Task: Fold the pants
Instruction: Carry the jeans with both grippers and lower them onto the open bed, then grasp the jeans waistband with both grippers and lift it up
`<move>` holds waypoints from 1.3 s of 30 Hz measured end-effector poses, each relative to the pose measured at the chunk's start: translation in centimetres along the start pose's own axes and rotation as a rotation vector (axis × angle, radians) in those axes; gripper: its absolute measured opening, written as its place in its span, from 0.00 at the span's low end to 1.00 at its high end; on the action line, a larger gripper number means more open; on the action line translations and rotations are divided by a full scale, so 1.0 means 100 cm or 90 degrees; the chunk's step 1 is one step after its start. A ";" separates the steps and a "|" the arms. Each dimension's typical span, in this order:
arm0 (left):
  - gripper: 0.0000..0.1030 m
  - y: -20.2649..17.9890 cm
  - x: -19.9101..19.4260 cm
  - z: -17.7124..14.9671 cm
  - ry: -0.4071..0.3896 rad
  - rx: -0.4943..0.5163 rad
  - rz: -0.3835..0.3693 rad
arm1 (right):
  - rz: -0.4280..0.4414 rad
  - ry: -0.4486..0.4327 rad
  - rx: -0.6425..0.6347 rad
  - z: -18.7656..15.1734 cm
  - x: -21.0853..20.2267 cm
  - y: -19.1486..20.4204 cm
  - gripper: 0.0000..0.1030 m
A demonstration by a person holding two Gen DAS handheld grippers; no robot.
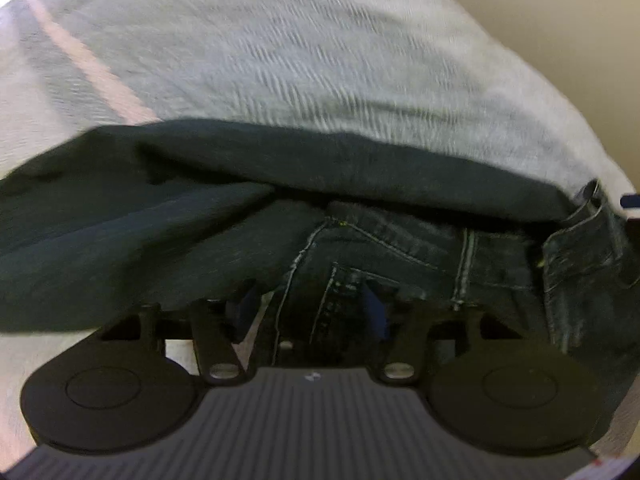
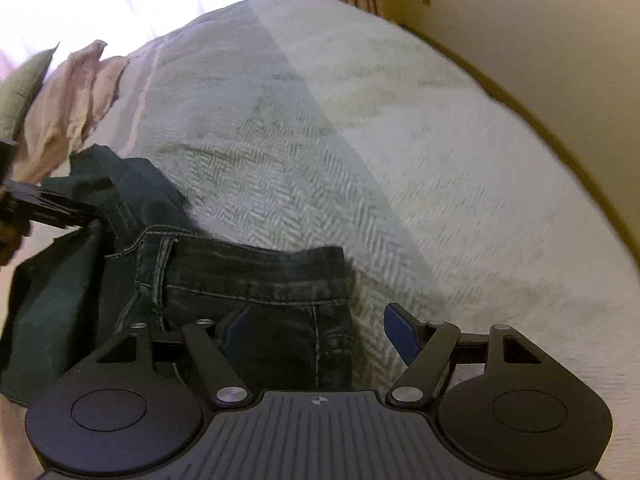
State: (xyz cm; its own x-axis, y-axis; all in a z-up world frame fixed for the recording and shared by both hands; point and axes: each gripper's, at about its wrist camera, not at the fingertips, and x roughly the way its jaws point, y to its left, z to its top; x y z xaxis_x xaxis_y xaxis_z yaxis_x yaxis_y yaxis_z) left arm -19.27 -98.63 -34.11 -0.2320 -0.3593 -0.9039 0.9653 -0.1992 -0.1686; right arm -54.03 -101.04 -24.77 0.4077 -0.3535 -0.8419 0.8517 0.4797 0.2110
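Dark denim pants (image 1: pixel 400 256) lie bunched on a grey herringbone bedspread (image 1: pixel 280 60), with a folded leg layer across the top of them. My left gripper (image 1: pixel 310 308) points steeply down at the pocket and seam area. Its blue-padded fingers stand apart with denim lying between and under them, not pinched. In the right wrist view the waistband part of the pants (image 2: pixel 248 280) lies below my right gripper (image 2: pixel 318 332). That gripper is open wide and straddles the pants' right edge, one finger over denim, the other over the bedspread (image 2: pixel 360 160).
A pink pillow (image 2: pixel 68 104) and a green pillow (image 2: pixel 24 84) lie at the bed's far left. The left gripper's black body (image 2: pixel 44 208) reaches in from the left edge of the right wrist view. A wooden bed edge (image 2: pixel 540 120) and a cream wall (image 2: pixel 520 20) run along the right.
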 end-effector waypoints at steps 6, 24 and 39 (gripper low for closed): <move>0.14 -0.004 0.010 0.002 0.033 0.025 -0.014 | 0.076 0.007 0.041 -0.001 0.018 -0.023 0.67; 0.02 -0.028 -0.245 -0.059 -0.261 0.055 -0.026 | 0.015 -0.280 0.004 -0.022 -0.239 0.144 0.01; 0.02 0.138 -0.586 -0.280 -0.482 0.028 0.069 | 0.150 -0.438 -0.073 -0.146 -0.434 0.527 0.01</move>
State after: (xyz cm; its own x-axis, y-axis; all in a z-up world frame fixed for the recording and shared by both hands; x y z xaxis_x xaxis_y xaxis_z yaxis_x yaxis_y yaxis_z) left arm 10.99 -54.79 5.58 -0.1706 -0.9024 -0.3957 0.9853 -0.1582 -0.0642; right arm -31.70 -48.68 15.63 0.7221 -0.6366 -0.2706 0.6916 0.6730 0.2622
